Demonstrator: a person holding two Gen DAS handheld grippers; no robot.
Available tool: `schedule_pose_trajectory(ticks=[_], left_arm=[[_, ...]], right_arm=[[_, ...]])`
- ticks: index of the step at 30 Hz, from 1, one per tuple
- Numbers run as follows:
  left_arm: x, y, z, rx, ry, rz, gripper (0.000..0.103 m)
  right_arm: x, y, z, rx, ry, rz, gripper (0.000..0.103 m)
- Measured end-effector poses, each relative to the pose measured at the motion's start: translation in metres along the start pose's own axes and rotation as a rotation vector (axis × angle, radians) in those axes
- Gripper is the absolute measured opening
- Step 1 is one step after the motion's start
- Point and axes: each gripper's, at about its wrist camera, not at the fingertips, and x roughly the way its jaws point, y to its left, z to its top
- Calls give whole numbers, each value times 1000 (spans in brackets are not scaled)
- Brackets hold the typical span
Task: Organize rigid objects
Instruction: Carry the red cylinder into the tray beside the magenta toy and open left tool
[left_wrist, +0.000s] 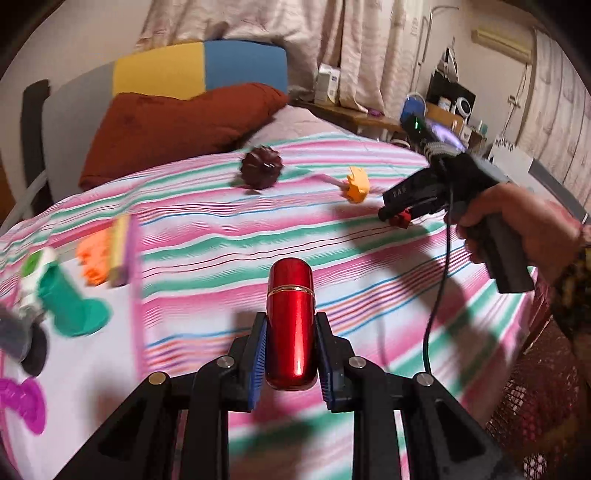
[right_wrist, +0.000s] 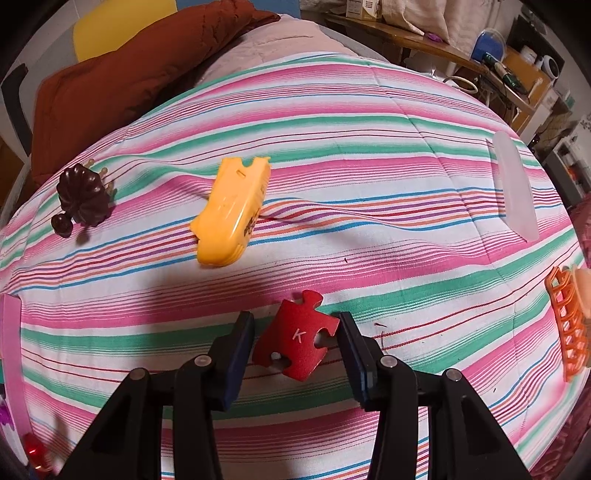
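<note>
Left gripper: clamped on a red metallic capsule, pads pressed against its lower half, carried above the striped bedspread. Glossy, rigid, probably slippery (best pinched below the gold band, across the straight wall). Right gripper: pads either side of a red puzzle piece lying flat on the cloth, right pad at its edge; whether already pinched, impossible to tell. Piece thin, stiff, light; best taken across opposite edges.

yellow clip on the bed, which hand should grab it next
Neither is free. The right gripper sits nearer the yellow clip but straddles the red puzzle piece; the left gripper is clamped on a red tube. Right, probably, after placing its piece.
</note>
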Motion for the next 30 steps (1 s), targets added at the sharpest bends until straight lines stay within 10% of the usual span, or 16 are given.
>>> schedule_pose_trajectory(ticks=[11,30], left_arm=[[-57,87,-26,-172,-19,141,24],[-24,163,-47,-354,123,249,24]], right_arm=[[-2,1,-5,1,-17,-3,45],[-5,0,-9,35,-37,1,44]])
